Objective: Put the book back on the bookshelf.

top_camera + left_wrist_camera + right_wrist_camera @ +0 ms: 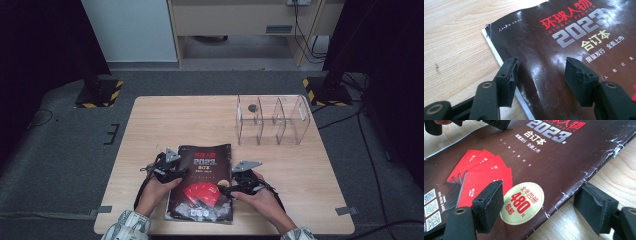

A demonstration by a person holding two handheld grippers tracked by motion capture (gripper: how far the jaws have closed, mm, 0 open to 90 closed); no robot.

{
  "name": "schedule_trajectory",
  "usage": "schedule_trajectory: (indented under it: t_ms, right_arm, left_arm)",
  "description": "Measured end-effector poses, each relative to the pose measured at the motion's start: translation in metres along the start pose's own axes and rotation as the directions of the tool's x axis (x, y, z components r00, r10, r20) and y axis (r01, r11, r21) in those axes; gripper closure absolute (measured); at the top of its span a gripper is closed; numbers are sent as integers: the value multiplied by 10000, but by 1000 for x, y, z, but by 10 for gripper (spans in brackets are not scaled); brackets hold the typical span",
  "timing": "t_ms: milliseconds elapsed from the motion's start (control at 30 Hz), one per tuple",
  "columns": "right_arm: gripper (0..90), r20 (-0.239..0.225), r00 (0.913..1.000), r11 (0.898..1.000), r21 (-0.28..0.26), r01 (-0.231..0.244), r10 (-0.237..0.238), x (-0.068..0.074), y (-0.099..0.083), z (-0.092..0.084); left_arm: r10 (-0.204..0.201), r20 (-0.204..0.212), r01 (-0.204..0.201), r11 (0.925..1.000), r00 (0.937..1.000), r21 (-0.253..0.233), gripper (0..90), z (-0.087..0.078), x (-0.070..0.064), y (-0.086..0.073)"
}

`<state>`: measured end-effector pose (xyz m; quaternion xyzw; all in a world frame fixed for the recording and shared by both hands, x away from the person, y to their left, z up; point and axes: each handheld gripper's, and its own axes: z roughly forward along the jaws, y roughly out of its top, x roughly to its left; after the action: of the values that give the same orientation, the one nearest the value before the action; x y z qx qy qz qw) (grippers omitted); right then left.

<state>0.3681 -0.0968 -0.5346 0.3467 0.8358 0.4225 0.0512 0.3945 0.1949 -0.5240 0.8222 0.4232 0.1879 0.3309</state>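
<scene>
A dark magazine (202, 182) with red and white print lies flat near the table's front edge. My left gripper (176, 172) is at its left edge, open; in the left gripper view its jaws straddle that edge of the magazine (564, 45), one over the wood, one over the cover. My right gripper (230, 189) is at the right edge, open; in the right gripper view its jaws straddle the worn spine of the magazine (549, 165). The left gripper (486, 123) shows at the top of that view. Nothing is clamped.
A clear acrylic rack (272, 120) with several upright slots stands at the back right of the wooden table (180, 120). Two black stands with yellow-striped bases (97, 95) flank the table's far corners. Cables run on the grey floor.
</scene>
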Motion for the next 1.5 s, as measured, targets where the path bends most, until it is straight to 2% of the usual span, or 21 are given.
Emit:
schedule_trajectory:
  t_ms: [233,500,800,1067,1500]
  right_arm:
    - [272,-241,9997,9993,-363,-116,107,2,11,-6]
    - [290,-204,9998,9997,-243,-45,40,1,20,-3]
    - [296,-237,9989,9989,-242,-398,392,0,34,8]
    - [299,-245,9991,9990,-276,-345,338,3,43,13]
    - [283,-70,9995,9995,6,-317,317,7,58,24]
  left_arm:
    - [17,22,-16,10000,10000,-74,409,0,0,-1]
    - [60,43,-59,9999,10000,-141,369,1,-2,-2]
    - [57,83,-55,9998,9999,-175,345,2,-3,-3]
    - [66,119,-64,9997,9999,-225,328,2,-3,-3]
    - [123,143,-120,9996,9998,-247,293,3,-4,-3]
